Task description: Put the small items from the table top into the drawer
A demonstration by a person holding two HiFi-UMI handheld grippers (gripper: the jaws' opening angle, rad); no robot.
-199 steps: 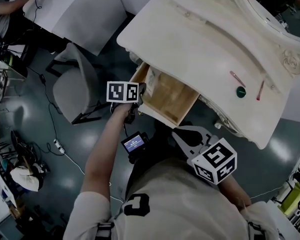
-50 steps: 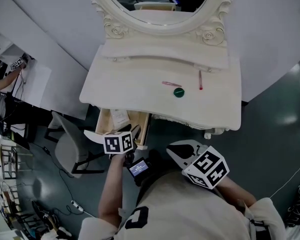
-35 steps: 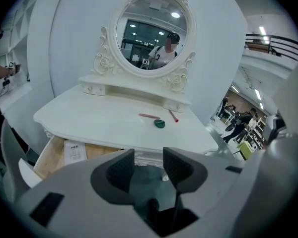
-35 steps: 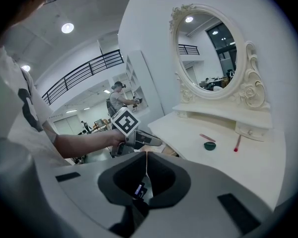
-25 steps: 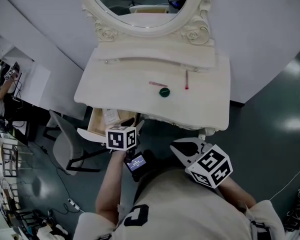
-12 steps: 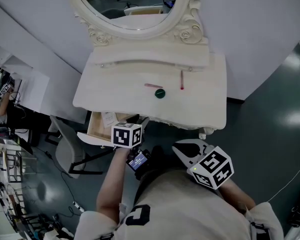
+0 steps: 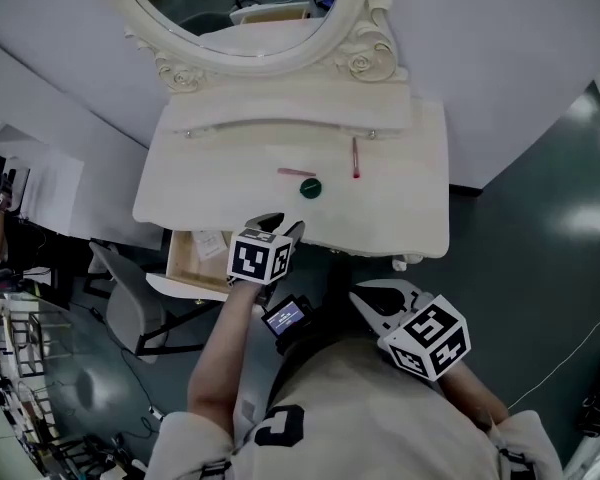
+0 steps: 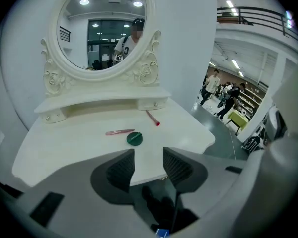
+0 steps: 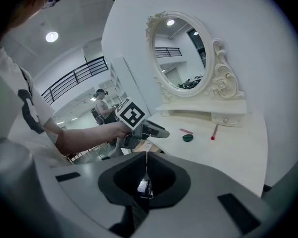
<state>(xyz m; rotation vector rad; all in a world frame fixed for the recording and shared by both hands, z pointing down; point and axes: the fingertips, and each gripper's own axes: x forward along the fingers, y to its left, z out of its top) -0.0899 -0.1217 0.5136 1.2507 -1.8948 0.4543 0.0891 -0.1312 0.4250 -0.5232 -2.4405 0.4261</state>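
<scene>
My left claw [image 8: 148,163] is spread and empty, right claw [image 9: 145,175] pressed shut. I'd drop squarely over the green disc [image 8: 134,138], maybe a cap.

— Where have the left tongs [image 7: 283,225] gone?
— Off the front of the drawer [image 7: 192,260]. They now hang above and just right of it, over the front edge of the desk [image 7: 400,213].
— Anything else?
— The head view has swung, so the drawer now shows square-on rather than from its corner.

Cream tbl [image 7: 410,213], tan drwr [image 7: 185,265], grn disc [image 7: 310,188], pink clip [image 7: 296,173], red stick [image 7: 355,157]
</scene>
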